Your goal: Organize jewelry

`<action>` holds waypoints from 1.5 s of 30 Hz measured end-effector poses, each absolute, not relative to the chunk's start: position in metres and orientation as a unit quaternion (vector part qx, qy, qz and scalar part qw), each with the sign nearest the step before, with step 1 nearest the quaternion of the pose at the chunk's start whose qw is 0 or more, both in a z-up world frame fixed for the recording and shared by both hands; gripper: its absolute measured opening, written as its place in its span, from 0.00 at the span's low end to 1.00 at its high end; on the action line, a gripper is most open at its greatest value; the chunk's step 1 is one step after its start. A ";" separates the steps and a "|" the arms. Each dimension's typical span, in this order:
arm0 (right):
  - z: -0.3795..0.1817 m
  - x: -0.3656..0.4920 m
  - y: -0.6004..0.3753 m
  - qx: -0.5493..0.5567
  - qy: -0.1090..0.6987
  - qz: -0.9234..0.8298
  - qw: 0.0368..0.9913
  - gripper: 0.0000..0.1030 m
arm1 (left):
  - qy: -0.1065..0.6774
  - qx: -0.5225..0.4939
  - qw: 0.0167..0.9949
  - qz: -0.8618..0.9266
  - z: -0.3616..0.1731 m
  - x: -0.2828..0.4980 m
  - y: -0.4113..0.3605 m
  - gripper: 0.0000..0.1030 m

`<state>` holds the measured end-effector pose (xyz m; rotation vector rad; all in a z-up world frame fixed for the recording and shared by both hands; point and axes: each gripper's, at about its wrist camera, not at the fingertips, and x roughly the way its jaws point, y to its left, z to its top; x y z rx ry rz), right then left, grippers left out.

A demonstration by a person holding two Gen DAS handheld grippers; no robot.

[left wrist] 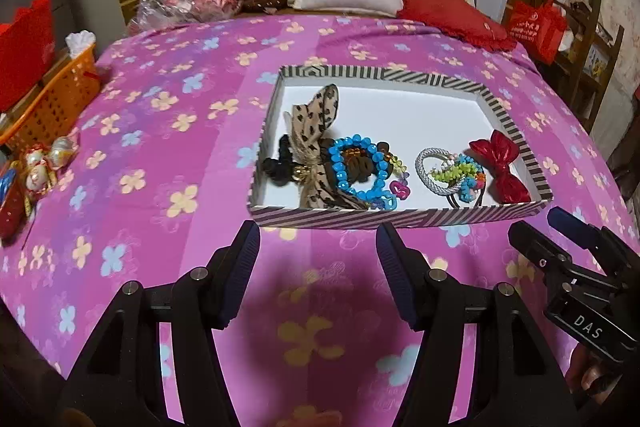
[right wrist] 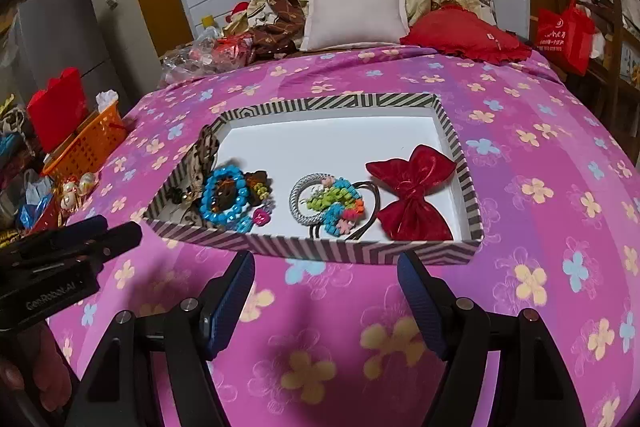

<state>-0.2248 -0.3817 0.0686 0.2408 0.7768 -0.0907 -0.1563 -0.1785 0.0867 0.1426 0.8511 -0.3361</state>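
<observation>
Both the left gripper (left wrist: 316, 259) and right gripper (right wrist: 326, 291) hang spread wide and empty, just short of the striped box (right wrist: 360, 253) on the bed (right wrist: 540, 227), the red bow (right wrist: 412, 195) lying nearer the right one.

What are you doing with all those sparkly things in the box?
A person is tidying jewelry with a two-finger gripper in each hand. The striped box sits on the pink flowered bedspread, and the pieces are already inside it: a blue bead bracelet, a leopard-print bow, a silver ring band with colourful beads, and a red bow. Right now the left gripper and right gripper are both open, empty, and hovering just in front of the box, touching nothing.
</observation>
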 end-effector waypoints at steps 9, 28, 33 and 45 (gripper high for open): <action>0.078 -0.241 -0.368 0.109 0.373 -0.042 0.920 0.73 | 0.377 0.074 0.911 -0.150 0.101 -0.180 -0.165 0.59; 0.082 -0.248 -0.357 0.100 0.378 -0.040 0.920 0.74 | 0.360 0.074 0.918 -0.150 0.108 -0.196 -0.158 0.59; 0.082 -0.247 -0.358 0.100 0.377 -0.041 0.920 0.74 | 0.359 0.076 0.918 -0.151 0.107 -0.197 -0.159 0.59; 0.081 -0.244 -0.359 0.100 0.382 -0.040 0.918 0.74 | 0.365 0.076 0.916 -0.149 0.104 -0.194 -0.159 0.59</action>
